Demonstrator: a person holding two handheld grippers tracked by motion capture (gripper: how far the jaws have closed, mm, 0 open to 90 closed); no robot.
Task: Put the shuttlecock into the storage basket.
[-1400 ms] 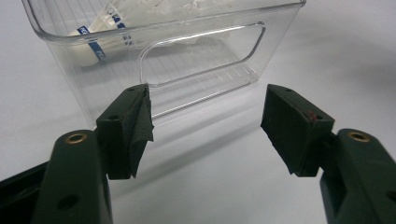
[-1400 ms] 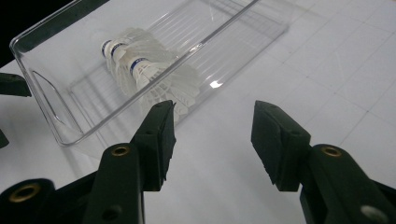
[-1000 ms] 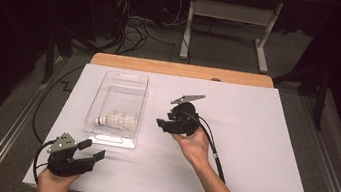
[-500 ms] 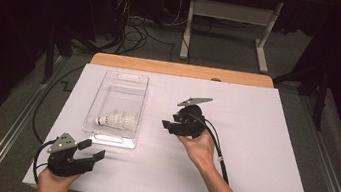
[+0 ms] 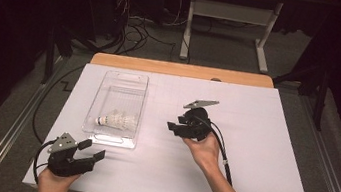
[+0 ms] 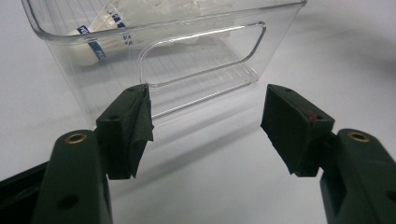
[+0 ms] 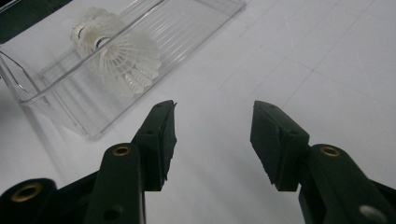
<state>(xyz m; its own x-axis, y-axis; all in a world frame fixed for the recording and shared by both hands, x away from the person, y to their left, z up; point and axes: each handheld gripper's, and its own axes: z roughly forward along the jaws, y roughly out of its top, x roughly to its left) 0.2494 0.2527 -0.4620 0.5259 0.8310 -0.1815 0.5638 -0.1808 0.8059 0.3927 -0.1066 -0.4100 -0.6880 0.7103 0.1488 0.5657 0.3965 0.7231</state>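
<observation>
A white shuttlecock (image 5: 115, 120) lies on its side inside a clear plastic bin (image 5: 104, 89), toward the end nearest the person, on a white table (image 5: 263, 139). The right gripper (image 5: 174, 127), held in the person's right hand (image 5: 204, 148), sits just to the right of the bin, its jaws spread with nothing between them. The left gripper (image 5: 93, 149) rests near the table's front edge, just short of the bin's near wall, jaws likewise spread and empty.
</observation>
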